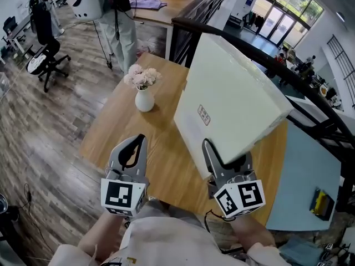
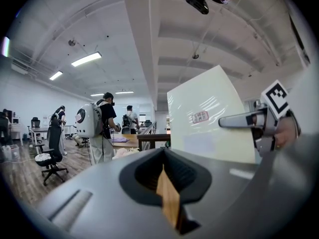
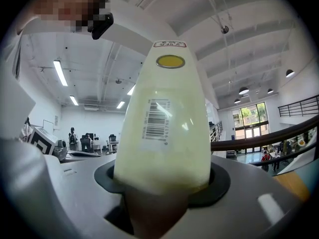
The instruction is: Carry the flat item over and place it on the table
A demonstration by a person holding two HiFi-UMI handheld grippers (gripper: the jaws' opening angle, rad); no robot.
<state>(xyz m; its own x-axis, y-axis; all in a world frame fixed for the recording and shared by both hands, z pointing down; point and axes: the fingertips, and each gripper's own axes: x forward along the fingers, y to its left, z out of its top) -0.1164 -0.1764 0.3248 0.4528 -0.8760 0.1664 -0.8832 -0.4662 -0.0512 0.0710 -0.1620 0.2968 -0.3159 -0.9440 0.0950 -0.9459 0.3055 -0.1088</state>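
Note:
The flat item is a wide cream-white box (image 1: 233,101) with a small label, held tilted in the air above the right half of the wooden table (image 1: 161,165). My right gripper (image 1: 219,158) is shut on the box's near edge; in the right gripper view the box (image 3: 164,128) rises straight out of the jaws, its barcode facing me. My left gripper (image 1: 140,142) hovers over the table's near left part, its jaws together and nothing between them. The left gripper view shows the box (image 2: 209,118) to the right, with the right gripper (image 2: 249,121) at its edge.
A white vase of pale pink flowers (image 1: 144,98) stands on the table's far left part. A black railing (image 1: 310,115) runs behind and to the right of the table. A grey-blue surface (image 1: 305,182) lies to the right. An office chair (image 1: 44,49) and a person (image 1: 119,15) are farther off.

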